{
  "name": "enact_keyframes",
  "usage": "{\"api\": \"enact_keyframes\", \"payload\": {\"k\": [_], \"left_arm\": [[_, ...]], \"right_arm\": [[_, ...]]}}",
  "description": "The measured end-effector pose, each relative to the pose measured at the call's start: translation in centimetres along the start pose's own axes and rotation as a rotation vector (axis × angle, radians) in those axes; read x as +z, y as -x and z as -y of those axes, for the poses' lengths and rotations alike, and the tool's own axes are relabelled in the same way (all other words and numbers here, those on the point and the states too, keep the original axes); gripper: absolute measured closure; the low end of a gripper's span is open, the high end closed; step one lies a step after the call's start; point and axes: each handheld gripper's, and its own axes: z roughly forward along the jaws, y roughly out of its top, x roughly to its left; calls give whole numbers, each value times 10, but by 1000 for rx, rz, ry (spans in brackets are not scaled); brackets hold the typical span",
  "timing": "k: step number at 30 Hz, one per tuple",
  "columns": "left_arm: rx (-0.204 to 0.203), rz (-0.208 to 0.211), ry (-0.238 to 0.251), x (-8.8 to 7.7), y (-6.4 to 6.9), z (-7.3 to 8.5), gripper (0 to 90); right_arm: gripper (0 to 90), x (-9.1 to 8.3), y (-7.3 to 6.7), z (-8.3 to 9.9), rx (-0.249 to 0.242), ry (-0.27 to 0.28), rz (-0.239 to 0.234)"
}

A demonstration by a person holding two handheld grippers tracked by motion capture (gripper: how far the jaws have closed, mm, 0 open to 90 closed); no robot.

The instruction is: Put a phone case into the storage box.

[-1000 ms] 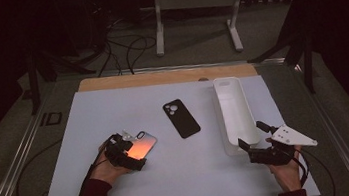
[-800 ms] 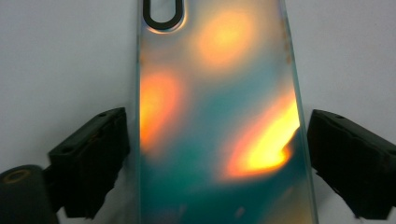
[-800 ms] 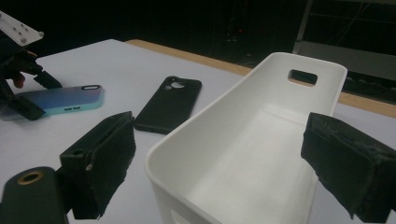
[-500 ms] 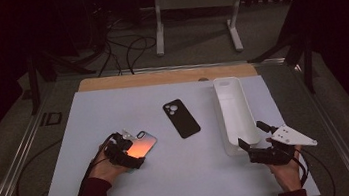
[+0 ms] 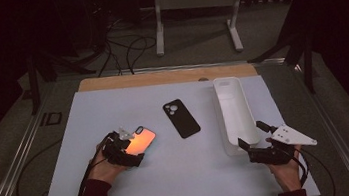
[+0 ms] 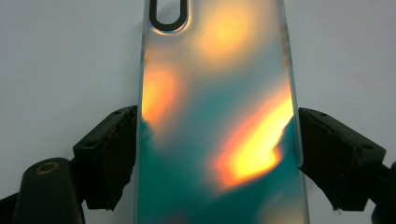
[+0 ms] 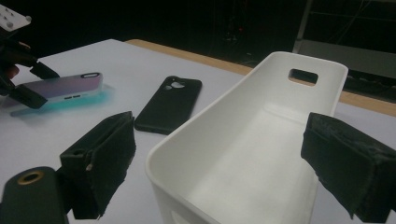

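White covers the table (image 5: 183,187), the biggest thing in front of me, and I place everything else from the white bin (image 5: 235,113) on its right side. The bin is long and narrow, open on top and empty, with a handle slot in its far end wall. My right gripper (image 5: 255,136) sits at the bin's near end, its jaws spread wide, one on each side of the near corner and touching nothing. To the bin's left, a little apart, a black phone case (image 5: 181,118) lies flat and alone. Farther left, well apart from the bin, is the shiny phone case (image 6: 217,116), glowing orange and teal, camera cut-out pointing away from me. My left gripper (image 5: 126,149) has it: the jaws have just been closing on the case and now sit against its two long edges near the bottom end. From the right gripper view, the case looks tipped slightly off the table at my end, though I can't be sure.

I judge this the pick-up step, grip just made. Next I'd need to lift it cleanly, carry it right over the black case without clipping it, and lower it into the bin. The glossy edges could slip, so the squeeze must stay firm.
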Motion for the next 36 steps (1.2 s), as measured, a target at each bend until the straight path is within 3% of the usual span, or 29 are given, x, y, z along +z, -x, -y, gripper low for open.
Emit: {"api": "enact_keyframes", "payload": {"k": [8, 16, 36], "left_arm": [[12, -18, 66, -13, 3, -6, 169], [56, -23, 130, -23, 14, -21, 169], [141, -3, 232, -35, 35, -56, 169]], "right_arm": [[96, 1, -2, -2, 1, -3, -6], [96, 2, -2, -3, 8, -7, -7], [86, 6, 4, -16, 19, -29, -48]]}}
